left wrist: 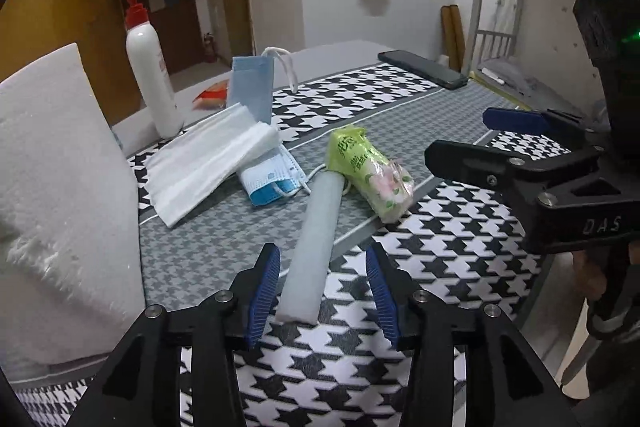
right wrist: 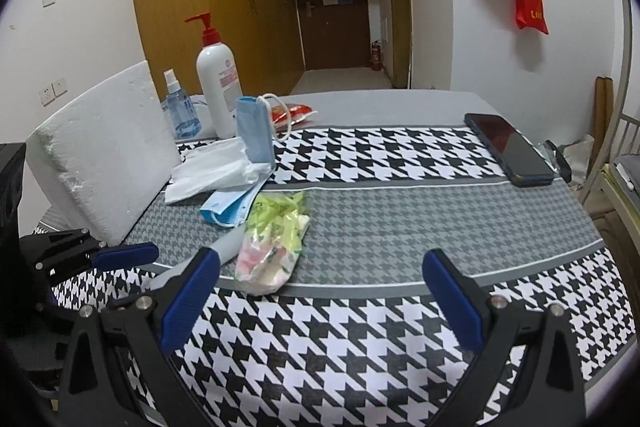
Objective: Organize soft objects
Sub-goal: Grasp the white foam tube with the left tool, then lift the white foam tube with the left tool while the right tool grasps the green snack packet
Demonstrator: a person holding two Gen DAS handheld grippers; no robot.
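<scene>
A long pale foam strip (left wrist: 311, 247) lies on the houndstooth cloth, its near end between the open fingers of my left gripper (left wrist: 322, 269), untouched. Beyond it lie a green floral tissue pack (left wrist: 370, 173), a blue face mask (left wrist: 272, 181) and a folded white cloth (left wrist: 208, 163). A light blue pouch (left wrist: 252, 87) stands behind them. My right gripper (right wrist: 320, 281) is open and empty above the cloth, right of the tissue pack (right wrist: 276, 239); it also shows in the left wrist view (left wrist: 460, 137).
A large white foam block (left wrist: 60, 207) stands at the left. A white pump bottle (left wrist: 152, 75), a blue spray bottle (right wrist: 180, 107) and a red packet (right wrist: 292, 113) are at the back. A black phone (right wrist: 510, 147) lies far right near the table edge.
</scene>
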